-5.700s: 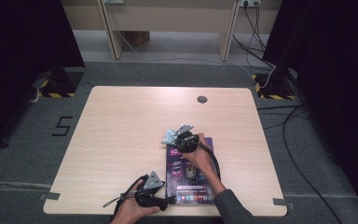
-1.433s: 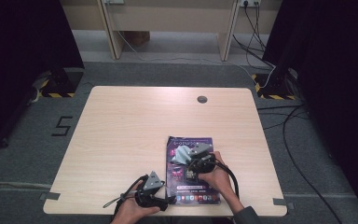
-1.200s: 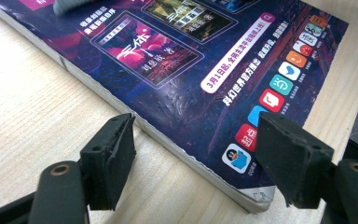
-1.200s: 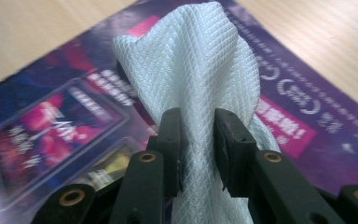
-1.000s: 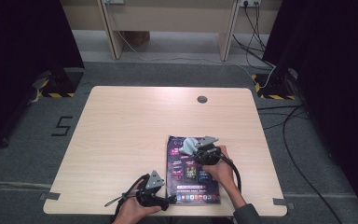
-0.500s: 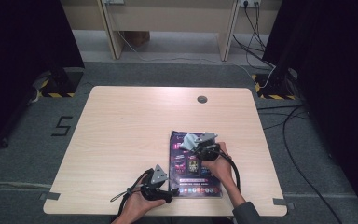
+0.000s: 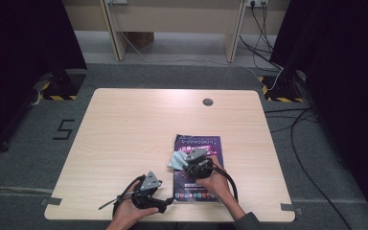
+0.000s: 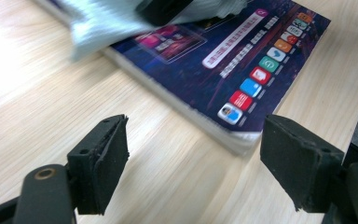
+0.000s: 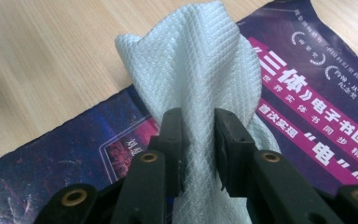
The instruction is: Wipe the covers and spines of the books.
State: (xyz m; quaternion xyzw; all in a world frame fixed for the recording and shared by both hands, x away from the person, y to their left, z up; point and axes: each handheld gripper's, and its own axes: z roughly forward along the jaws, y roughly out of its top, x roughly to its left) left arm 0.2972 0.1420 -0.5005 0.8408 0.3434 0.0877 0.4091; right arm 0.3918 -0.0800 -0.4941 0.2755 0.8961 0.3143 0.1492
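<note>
A purple paperback book [image 7: 201, 143] lies flat on the wooden table [image 7: 124, 124] near the front right. My right gripper [image 7: 191, 165] is over its cover, shut on a pale blue cloth [image 7: 175, 161] that overhangs the book's left edge. In the right gripper view the cloth [image 9: 200, 60] is pinched between my jaws [image 9: 199, 126] and drapes onto the book [image 9: 307, 93]. My left gripper [image 7: 167, 203] lies low on the table beside the book's near left corner. Its jaws [image 8: 200, 172] have just been opening and stand wide; the book's corner [image 8: 242, 140] sits in the gap, untouched.
A round cable hole [image 7: 207, 101] sits at the table's far edge. The front edge [image 7: 172, 219] runs just under both hands. Cables [image 7: 311, 124] trail over the grey floor to the right, and a taped "5" [image 7: 63, 129] marks the floor at the left.
The right gripper has dragged the cloth leftward and nearer to me across the cover. The left gripper moved right toward the book, then drew back a little.
</note>
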